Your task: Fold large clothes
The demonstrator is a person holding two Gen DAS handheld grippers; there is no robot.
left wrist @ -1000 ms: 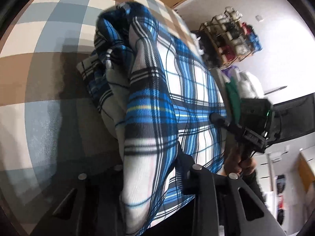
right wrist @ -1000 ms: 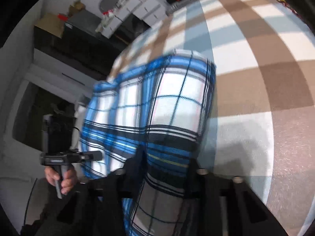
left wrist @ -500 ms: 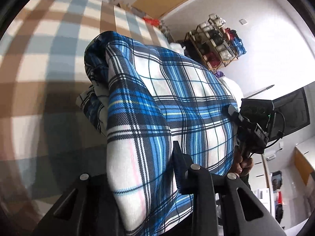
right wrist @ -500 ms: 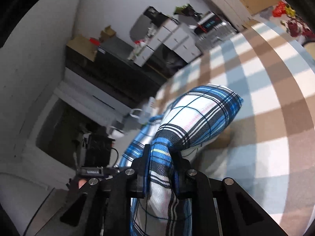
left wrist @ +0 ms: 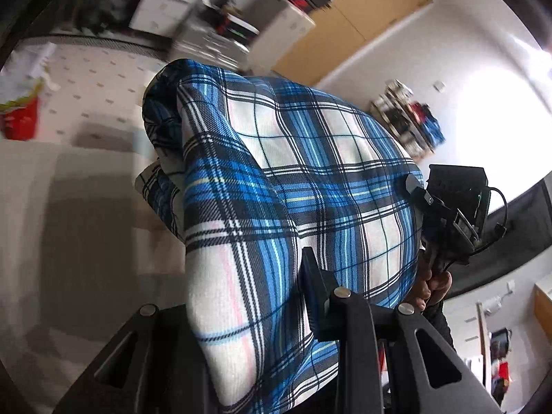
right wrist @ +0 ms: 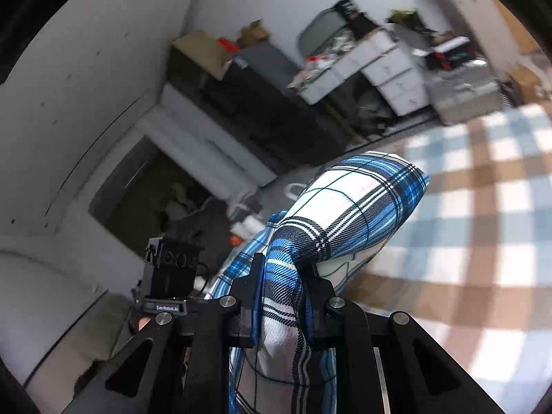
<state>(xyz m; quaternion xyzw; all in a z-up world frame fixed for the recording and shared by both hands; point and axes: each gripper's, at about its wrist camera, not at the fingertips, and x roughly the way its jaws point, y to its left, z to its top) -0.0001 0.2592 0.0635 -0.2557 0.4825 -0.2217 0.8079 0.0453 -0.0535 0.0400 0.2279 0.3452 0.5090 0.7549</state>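
left tool is clamped on a thick bunch of the plaid garment; only one pad shows, the other is buried under cloth. right tool is narrow, cloth pinched btwn both pads, & seen from the left cam it bites the same top edge on the far side, a hand under it. so the garment hangs in the air btwn the two tools, bulging fwd, its low end out of view. behind it is the checked bed; farther off, a white drawer unit & a shelf rack by the wall.

looks like a lift-&-spread step. to do it well imo: keep both grips firm, pull the tools apart so the top edge goes taut w/o sag, keep them level w/ each other, let the cloth hang free of twists, then lay it flat on the bed before any fold. risk: the left bunch is fat, may slip or hide a doubled layer.
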